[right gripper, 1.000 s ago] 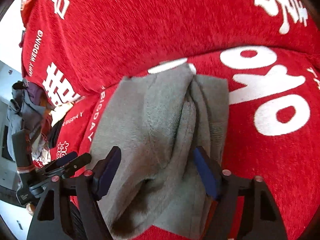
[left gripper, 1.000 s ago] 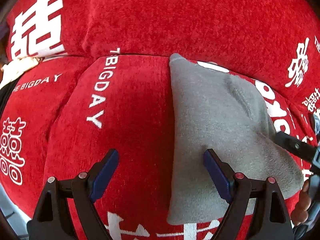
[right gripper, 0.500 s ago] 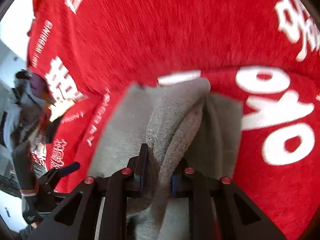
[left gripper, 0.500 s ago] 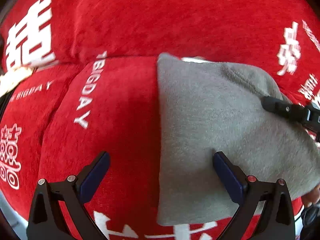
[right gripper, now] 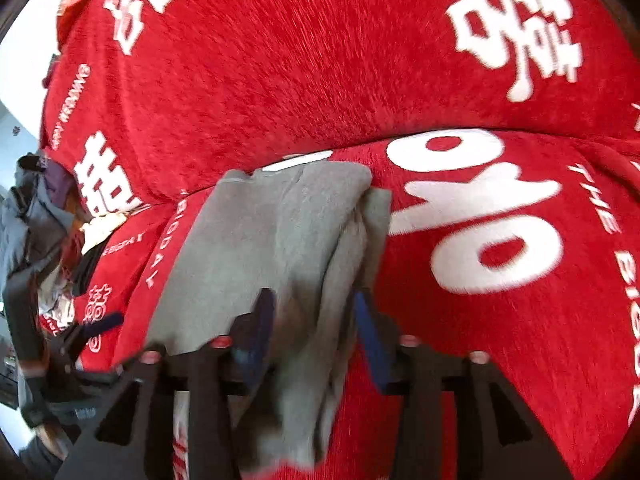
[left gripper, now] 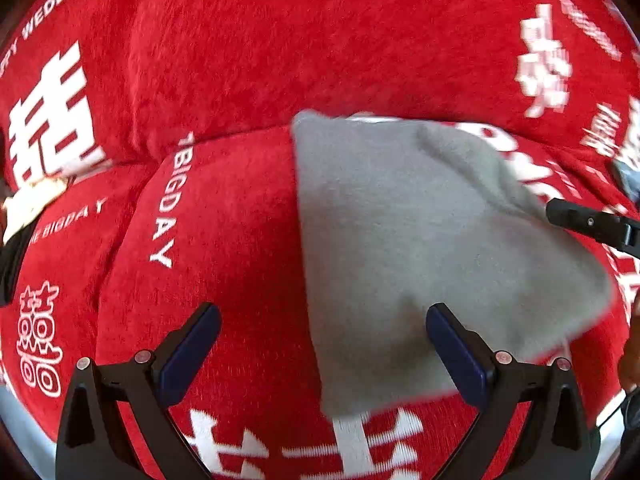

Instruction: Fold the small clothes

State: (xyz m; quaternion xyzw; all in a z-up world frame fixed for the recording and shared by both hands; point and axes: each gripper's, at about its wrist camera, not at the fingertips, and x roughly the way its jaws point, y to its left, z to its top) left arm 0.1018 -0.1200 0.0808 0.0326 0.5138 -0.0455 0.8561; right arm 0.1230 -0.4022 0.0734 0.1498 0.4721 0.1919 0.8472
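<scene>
A small grey fleece garment point(left gripper: 420, 248) lies folded on a red sofa cover with white lettering point(left gripper: 240, 60). My left gripper point(left gripper: 320, 344) is open and empty, low over the garment's left edge, its right finger over the cloth. In the right wrist view the garment point(right gripper: 288, 232) runs away from me, with a raised fold along its right side. My right gripper point(right gripper: 312, 332) has its jaws partly apart on either side of that fold; the view is blurred there. The right gripper's finger shows at the right edge of the left wrist view point(left gripper: 592, 222).
A pile of mixed clothes point(right gripper: 44, 232) lies at the left end of the sofa. The sofa back point(right gripper: 320, 60) rises just behind the garment. Bare red seat point(right gripper: 500, 300) lies to the garment's right. The left gripper shows at the lower left of the right wrist view point(right gripper: 80, 336).
My right gripper shut on the garment's raised fold half a second ago and its jaws have now come apart again. The left gripper stayed open and shifted slightly.
</scene>
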